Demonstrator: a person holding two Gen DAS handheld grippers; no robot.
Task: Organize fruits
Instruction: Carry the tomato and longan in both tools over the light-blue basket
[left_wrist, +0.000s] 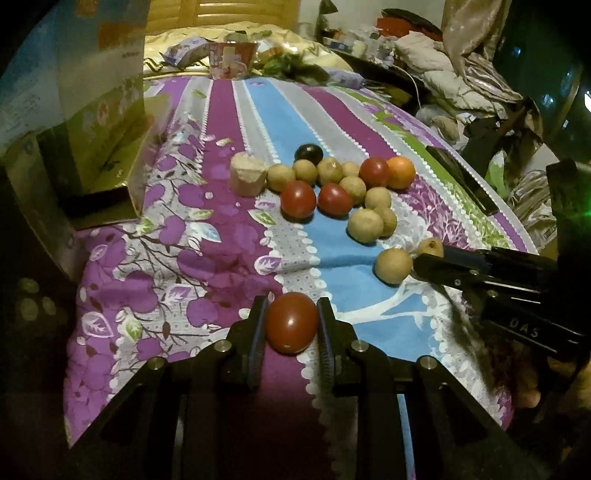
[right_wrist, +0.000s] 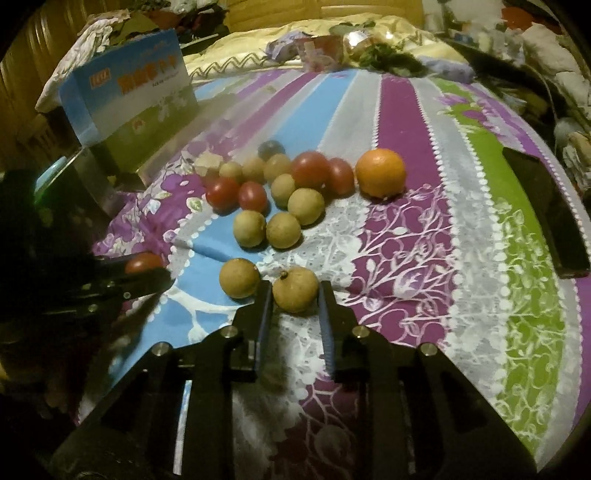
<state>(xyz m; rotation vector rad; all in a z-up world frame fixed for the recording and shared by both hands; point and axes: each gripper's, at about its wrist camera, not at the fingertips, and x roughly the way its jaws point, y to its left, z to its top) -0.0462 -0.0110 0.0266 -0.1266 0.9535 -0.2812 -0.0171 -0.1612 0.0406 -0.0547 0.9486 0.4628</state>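
Cardboard box (left_wrist: 107, 122), open-sided, stands at the far left of the striped floral bedspread (left_wrist: 177, 258), near the fruit pile but apart from it; nothing can be seen inside it from these angles. Just right of the box lies a pale cut stump (left_wrist: 248, 179), possibly a piece of sugarcane or root, touching the first of the tan longans (left_wrist: 281, 178).

Next comes the main cluster: a dark plum (left_wrist: 308, 153) at the back, several longans, red tomatoes (left_wrist: 297, 199) mixed among them, and an orange (left_wrist: 400, 172) at the right end. The kinds sit jumbled together, so I judge the sorting barely begun; almost the whole pile is left to separate.

Nearer the camera, the left gripper (left_wrist: 291, 323) has its jaws closed partway onto a single red tomato (left_wrist: 291, 322), both pads pressed to its sides, low over the bedspread and well apart from the heap.

Further right, the right gripper (right_wrist: 295, 291) brackets a stemmed longan (right_wrist: 295, 290); the jaws stand narrow and seem to touch its flanks, so it looks gripped, though I cannot be certain it is off the cloth. A second loose longan (right_wrist: 239, 277) lies just beside its left finger.

At the far right edge of the bed rests a dark flat object (right_wrist: 546, 214), maybe a phone.

So two fruits are in hand, and no sorted groups are evident yet.
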